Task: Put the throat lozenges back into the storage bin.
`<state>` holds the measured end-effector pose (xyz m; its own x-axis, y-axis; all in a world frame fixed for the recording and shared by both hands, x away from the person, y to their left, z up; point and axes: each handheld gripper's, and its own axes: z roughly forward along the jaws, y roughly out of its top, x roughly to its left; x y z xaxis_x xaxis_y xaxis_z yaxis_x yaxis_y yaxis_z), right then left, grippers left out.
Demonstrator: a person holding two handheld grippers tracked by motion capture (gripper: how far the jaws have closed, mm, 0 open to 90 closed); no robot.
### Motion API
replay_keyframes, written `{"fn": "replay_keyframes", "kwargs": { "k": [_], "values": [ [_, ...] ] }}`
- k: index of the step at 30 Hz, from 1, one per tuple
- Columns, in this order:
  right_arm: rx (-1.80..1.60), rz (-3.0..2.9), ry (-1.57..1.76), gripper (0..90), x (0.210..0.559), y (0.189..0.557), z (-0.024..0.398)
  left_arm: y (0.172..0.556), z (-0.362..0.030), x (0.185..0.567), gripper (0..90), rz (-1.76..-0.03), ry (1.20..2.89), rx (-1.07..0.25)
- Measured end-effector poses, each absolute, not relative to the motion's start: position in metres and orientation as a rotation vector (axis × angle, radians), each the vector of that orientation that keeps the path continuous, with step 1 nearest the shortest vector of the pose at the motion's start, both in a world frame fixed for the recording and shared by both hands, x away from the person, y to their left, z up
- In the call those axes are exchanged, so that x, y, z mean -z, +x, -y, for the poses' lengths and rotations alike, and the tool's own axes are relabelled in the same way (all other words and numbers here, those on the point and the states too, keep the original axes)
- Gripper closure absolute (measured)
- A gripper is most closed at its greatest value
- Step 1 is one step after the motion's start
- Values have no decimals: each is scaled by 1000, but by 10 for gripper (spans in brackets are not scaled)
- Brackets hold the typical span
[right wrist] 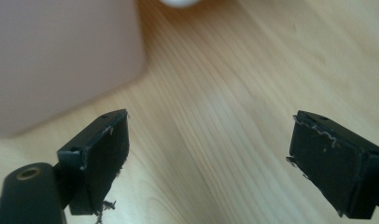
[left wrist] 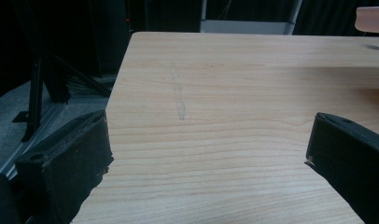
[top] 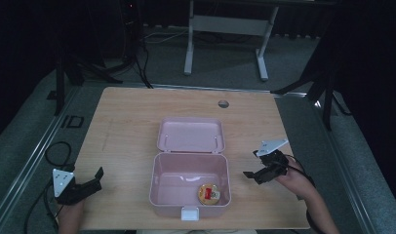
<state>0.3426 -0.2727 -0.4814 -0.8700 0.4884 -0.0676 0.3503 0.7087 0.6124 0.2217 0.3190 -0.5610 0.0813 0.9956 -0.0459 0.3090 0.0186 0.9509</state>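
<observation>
Pink box [top: 190, 184] sits mid-desk [top: 128, 117], lid [top: 190, 135] flipped open behind it; small round tin [top: 209, 194] w/ a red-yellow label lies inside, near the front right corner. Left tool [top: 89, 184] rests at the desk's front left, well apart from the box, jaws wide open, nothing btwn them; right tool [top: 258, 171] hovers just beside the box's right wall, also spread & empty. Tin prob. light, rigid, maybe slick; best pinched across its rim from above. Box looks like thin stiff plastic, light, may slide if nudged; white latch [top: 189, 213] at front.
</observation>
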Motion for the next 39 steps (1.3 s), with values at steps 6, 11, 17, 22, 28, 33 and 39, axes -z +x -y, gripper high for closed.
{"fn": "replay_keyframes", "kwargs": {
  "k": [6, 11, 17, 22, 28, 33, 39],
  "values": [
    [-877, -2596, 829, 116, 520, 348, 292, 222, -319, 561, 4, -1381, 1450, -955],
    [-903, -2518, 934, 116, 536, 349, 308, 222, -319, 561, 4, -1381, 1449, -954],
    [-894, -2425, 1023, 115, 546, 347, 325, 222, -319, 561, 4, -1380, 1448, -955],
    [-910, -2343, 1106, 116, 548, 344, 339, 222, -319, 561, 4, -1381, 1451, -955],
    [-948, -2207, 1242, 119, 549, 342, 359, 222, -319, 561, 4, -1381, 1449, -955],
    [-982, -2071, 1319, 129, 549, 338, 372, 222, -319, 561, 4, -1382, 1448, -953],
    [-994, -1944, 1358, 129, 550, 334, 383, 222, -319, 561, 4, -1382, 1448, -954]
  ]
}}
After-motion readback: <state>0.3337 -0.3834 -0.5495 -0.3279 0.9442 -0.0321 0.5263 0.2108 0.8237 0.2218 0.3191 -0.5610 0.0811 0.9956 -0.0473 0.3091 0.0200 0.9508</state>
